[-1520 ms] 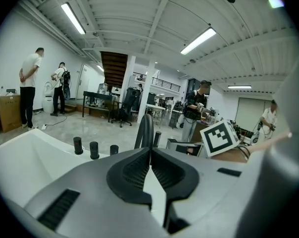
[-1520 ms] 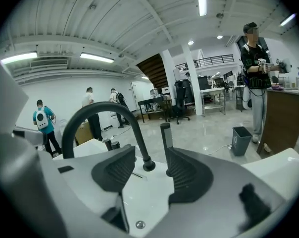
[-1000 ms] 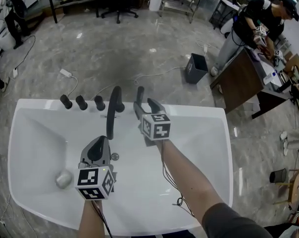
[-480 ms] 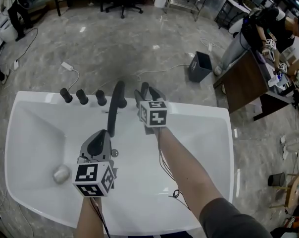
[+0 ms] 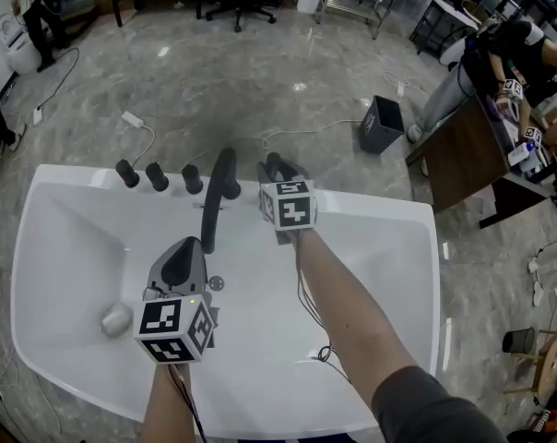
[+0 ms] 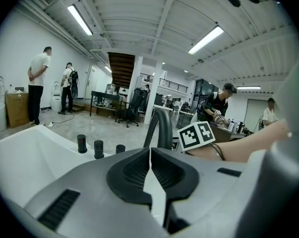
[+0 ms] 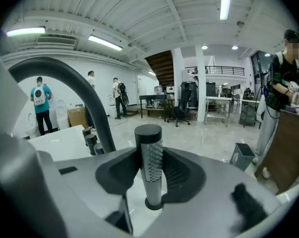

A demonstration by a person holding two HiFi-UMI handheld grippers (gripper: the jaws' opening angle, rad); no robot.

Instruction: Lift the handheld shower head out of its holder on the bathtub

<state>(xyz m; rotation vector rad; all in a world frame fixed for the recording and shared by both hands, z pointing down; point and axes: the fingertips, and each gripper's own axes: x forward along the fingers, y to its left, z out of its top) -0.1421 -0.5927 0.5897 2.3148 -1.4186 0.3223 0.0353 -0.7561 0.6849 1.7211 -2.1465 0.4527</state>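
The slim grey cylindrical handheld shower head is seen upright in its black holder on the white bathtub rim, beside the black curved spout. It is pinched by the fingers of the right gripper, which have just been closing. The fingers of the left gripper are pressed together above the tub.

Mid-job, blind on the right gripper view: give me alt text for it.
The right claw has just been closing and now pinches the upright grey, nubbed cylindrical shower head, seated in its round black holder on the white bathtub. A curved black faucet spout arches at left.
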